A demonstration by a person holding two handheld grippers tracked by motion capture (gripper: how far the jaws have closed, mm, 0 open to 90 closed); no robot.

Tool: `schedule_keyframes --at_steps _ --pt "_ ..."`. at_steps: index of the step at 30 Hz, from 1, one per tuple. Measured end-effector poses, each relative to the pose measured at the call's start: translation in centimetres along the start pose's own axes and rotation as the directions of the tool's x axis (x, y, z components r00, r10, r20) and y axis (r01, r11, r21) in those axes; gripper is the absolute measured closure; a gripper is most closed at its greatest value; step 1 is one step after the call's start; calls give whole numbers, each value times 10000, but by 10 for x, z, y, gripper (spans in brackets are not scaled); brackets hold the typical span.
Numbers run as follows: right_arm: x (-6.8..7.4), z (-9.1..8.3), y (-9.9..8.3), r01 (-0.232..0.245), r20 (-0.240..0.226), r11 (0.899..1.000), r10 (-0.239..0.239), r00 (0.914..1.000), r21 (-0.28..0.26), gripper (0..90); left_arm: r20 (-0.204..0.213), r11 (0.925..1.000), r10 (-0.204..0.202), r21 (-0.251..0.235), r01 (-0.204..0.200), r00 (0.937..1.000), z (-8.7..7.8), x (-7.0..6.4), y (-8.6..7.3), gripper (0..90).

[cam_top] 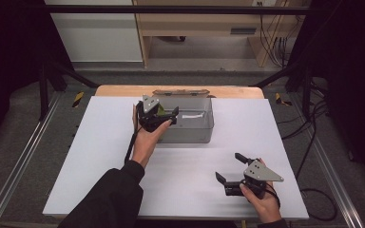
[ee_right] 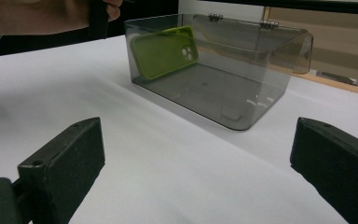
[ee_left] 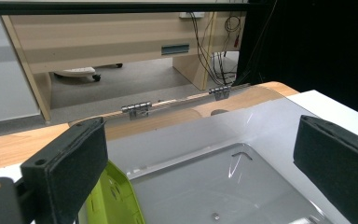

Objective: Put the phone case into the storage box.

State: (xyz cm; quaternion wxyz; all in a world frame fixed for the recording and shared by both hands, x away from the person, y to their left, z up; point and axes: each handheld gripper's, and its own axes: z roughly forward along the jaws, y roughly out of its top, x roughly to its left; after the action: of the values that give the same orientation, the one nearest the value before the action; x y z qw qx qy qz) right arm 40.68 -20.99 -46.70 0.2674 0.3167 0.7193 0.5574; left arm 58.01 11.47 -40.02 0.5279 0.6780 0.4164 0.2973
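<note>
A clear grey plastic box [cam_top: 195,135] stands at the middle back of the white table, with its hinged lid folded open behind it. A lime-green phone case [ee_right: 165,51] leans upright against the box's left end wall, inside the box. My left gripper [cam_top: 170,116] hovers over that end of the box, open, with nothing between its jaws. In the left gripper view the case [ee_left: 114,196] sits just below the left pad [ee_left: 70,158], apart from it. My right gripper [cam_top: 228,166] rests low over the front right of the table, open and empty, pointing toward the box [ee_right: 261,79].
The white table top [cam_top: 100,156] lies on a wooden board whose edge shows behind the box. Two metal hinges [ee_left: 136,109] join the lid to the box. Beyond the table stand wooden furniture [cam_top: 195,28] and hanging cables. Dark frame bars flank both sides.
</note>
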Motion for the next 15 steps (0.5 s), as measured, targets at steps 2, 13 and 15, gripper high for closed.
schedule_keyframes --at_steps 2,13,15 --pt "0 0 0 2 4 10000 -2 10000 -7 31 49 10000 -69 -60 70 10000 0 0 0 25" --pt "0 0 0 -62 46 10000 62 10000 9 28 609 9983 -142 -554 176 9980 -9 -3 6 29" --pt "0 0 0 -83 50 10000 83 10000 30 28 655 9979 -159 -609 199 9977 -10 -1 7 30"
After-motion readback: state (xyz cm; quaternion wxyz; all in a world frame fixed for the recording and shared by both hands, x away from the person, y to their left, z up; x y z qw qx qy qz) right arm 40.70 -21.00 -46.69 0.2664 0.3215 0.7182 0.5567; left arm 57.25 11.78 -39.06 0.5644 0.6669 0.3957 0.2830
